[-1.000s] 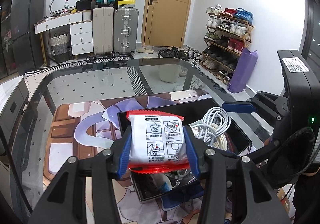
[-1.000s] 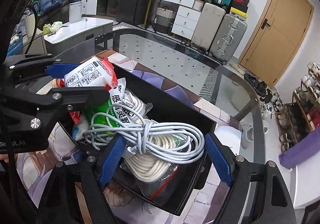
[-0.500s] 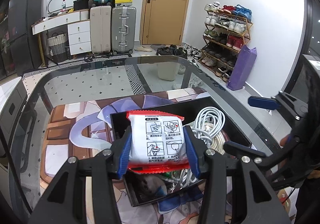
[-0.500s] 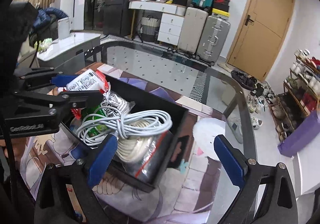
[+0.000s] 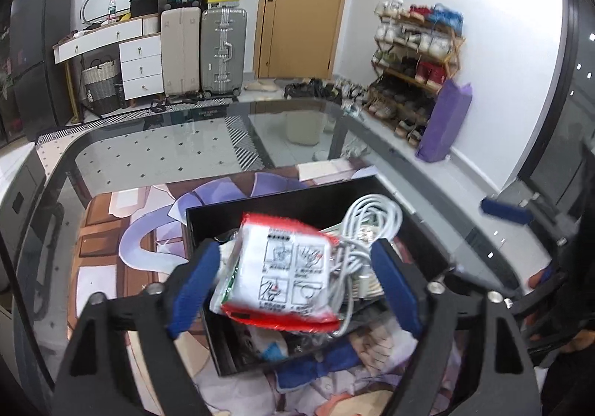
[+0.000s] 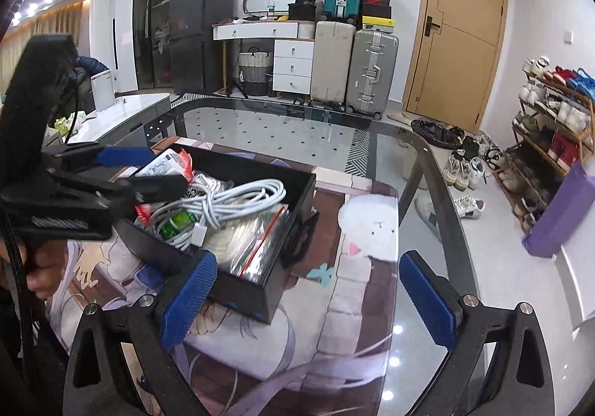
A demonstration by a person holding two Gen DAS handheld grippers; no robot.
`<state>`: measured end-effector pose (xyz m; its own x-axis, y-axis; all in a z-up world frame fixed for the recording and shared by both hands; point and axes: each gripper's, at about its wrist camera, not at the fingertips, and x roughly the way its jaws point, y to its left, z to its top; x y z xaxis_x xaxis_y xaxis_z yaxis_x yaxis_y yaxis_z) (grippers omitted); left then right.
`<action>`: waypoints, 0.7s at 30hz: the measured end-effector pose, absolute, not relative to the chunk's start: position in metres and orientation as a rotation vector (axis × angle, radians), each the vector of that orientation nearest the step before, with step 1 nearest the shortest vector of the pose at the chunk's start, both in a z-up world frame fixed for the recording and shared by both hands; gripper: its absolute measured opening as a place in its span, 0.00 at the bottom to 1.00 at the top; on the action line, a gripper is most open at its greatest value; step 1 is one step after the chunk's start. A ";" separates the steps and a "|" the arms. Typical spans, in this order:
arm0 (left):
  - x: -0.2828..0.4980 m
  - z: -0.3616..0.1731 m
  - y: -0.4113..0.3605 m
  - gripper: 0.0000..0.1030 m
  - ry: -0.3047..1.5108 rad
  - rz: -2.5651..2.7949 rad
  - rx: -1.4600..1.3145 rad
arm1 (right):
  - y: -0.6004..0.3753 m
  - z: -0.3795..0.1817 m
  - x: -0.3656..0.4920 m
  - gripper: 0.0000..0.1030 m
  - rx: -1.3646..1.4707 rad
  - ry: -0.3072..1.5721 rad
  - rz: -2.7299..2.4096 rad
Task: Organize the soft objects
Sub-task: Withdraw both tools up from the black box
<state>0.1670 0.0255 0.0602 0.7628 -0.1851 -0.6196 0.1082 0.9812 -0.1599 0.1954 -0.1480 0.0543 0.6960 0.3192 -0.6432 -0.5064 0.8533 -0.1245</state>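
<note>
A white packet with red ends (image 5: 282,274) lies tilted and blurred between the fingers of my left gripper (image 5: 293,285). The jaws are opening and neither blue pad touches it. It hangs over the black box (image 5: 308,196), which holds a coiled white cable (image 5: 372,215) and other soft items. In the right wrist view the same packet (image 6: 163,165) shows over the box's (image 6: 253,297) far-left end, next to the cable (image 6: 241,196) and a zip bag of rope (image 6: 245,245). My right gripper (image 6: 308,289) stands wide open over the mat beside the box, with nothing between its pads.
The box rests on a printed mat (image 6: 334,334) on a glass table (image 6: 282,125). A person's hand (image 6: 41,278) holds the left gripper. Beyond the table's edge are a shoe rack (image 6: 550,125), suitcases (image 6: 353,62) and a purple bag (image 5: 442,125).
The left jaws have spread and let go of the packet, which tips down toward the box. The right gripper has opened wide and drawn back from the cable to the box's side.
</note>
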 end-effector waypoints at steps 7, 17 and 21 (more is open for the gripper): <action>0.138 0.066 0.034 1.00 0.624 -0.121 -0.125 | -0.147 0.047 0.186 0.98 -0.262 0.648 0.467; 0.115 0.043 0.050 1.00 0.592 -0.021 -0.121 | -0.133 0.045 0.179 0.99 -0.207 0.581 0.501; 0.111 0.035 0.056 1.00 0.570 -0.005 -0.142 | -0.129 0.043 0.179 0.99 -0.212 0.558 0.519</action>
<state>0.1106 0.0556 0.0347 0.8421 -0.0437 -0.5375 -0.0351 0.9901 -0.1356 0.1789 -0.1286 0.0429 0.7245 0.4102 -0.5538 -0.5224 0.8511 -0.0530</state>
